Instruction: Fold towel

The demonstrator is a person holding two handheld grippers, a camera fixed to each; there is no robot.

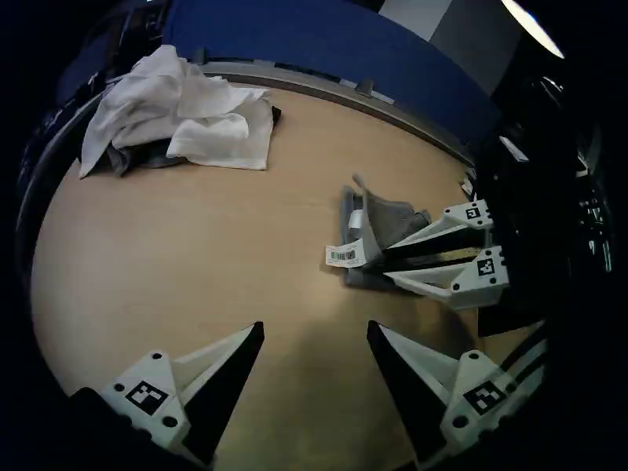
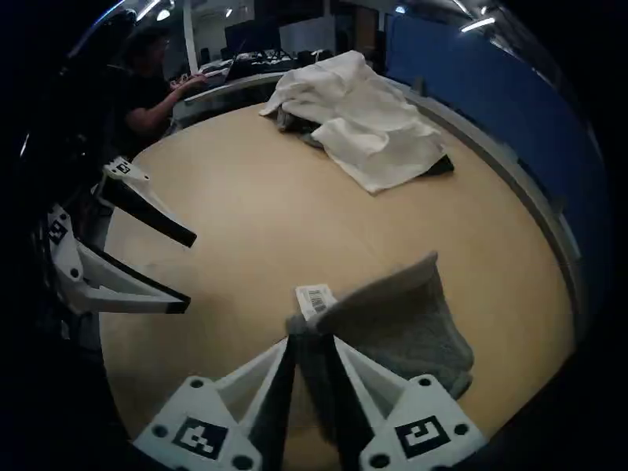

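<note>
Toward one edge of the wooden table point(image 1: 196, 251), well apart from a heap of white cloths point(image 1: 188, 110), the small grey towel point(image 1: 377, 228) lies part-folded. Its tagged edge is lifted and pinched between the nearly closed fingers of the right gripper point(image 2: 310, 341). The left gripper point(image 1: 314, 330) hangs wide open and empty. The towel looks light, soft and floppy, likely to sag, so the free corner opposite the pinch seems the best hold.
</note>
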